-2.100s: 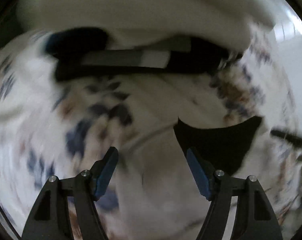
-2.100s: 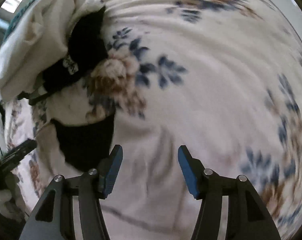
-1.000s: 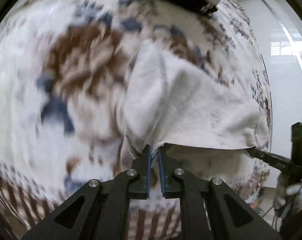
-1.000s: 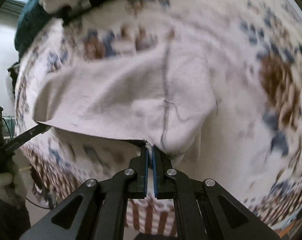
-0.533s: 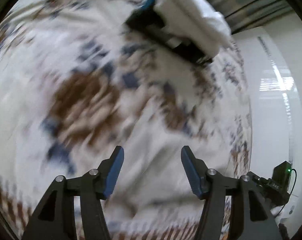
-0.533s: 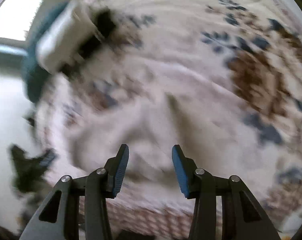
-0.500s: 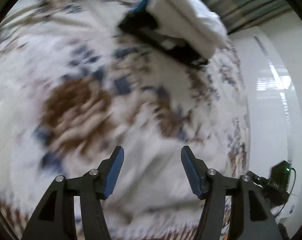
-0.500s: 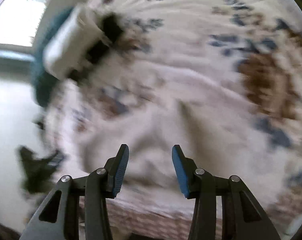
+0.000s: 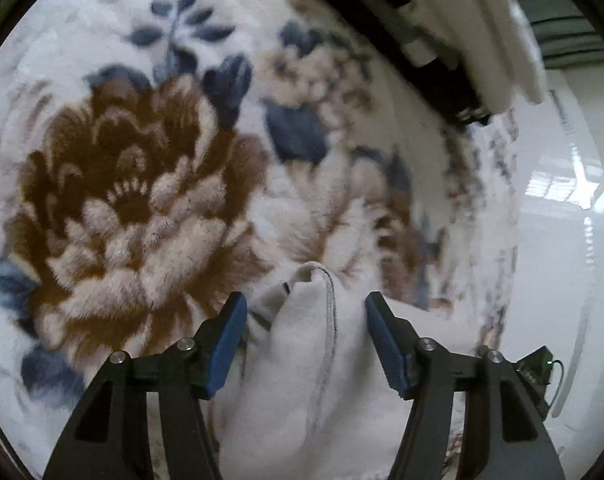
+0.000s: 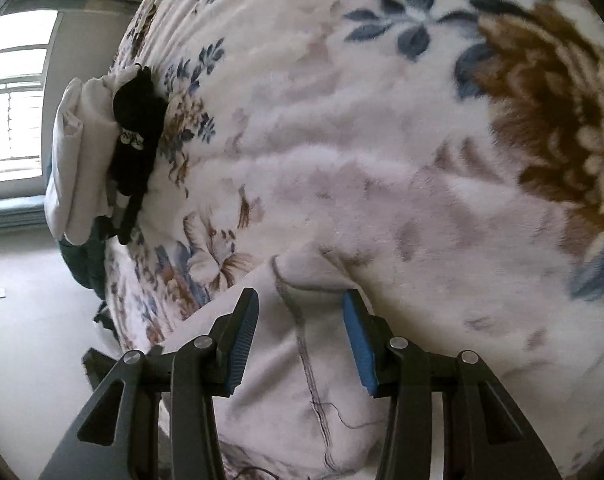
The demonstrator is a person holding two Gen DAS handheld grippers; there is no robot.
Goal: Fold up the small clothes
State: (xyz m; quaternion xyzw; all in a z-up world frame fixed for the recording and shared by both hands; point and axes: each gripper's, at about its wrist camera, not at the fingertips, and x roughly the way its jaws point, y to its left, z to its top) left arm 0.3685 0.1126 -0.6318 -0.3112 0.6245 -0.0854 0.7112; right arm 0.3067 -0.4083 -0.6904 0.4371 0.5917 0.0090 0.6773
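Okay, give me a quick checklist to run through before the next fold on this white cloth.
1. Left gripper open: ok.
2. Right gripper open: ok.
3. White fleece cloth with the dark stitched seam lying between both grippers' fingers: ok.
4. Cloth lying flat: not ok, its near corner is bunched up.
5. Full outline of the cloth in view: cannot tell, the edges run out of frame.
6. Stack of white and black clothes apart from the cloth on the floral plush blanket: ok.

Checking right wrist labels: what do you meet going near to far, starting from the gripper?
Right gripper → white garment → floral blanket → black item → white folded pile → window.
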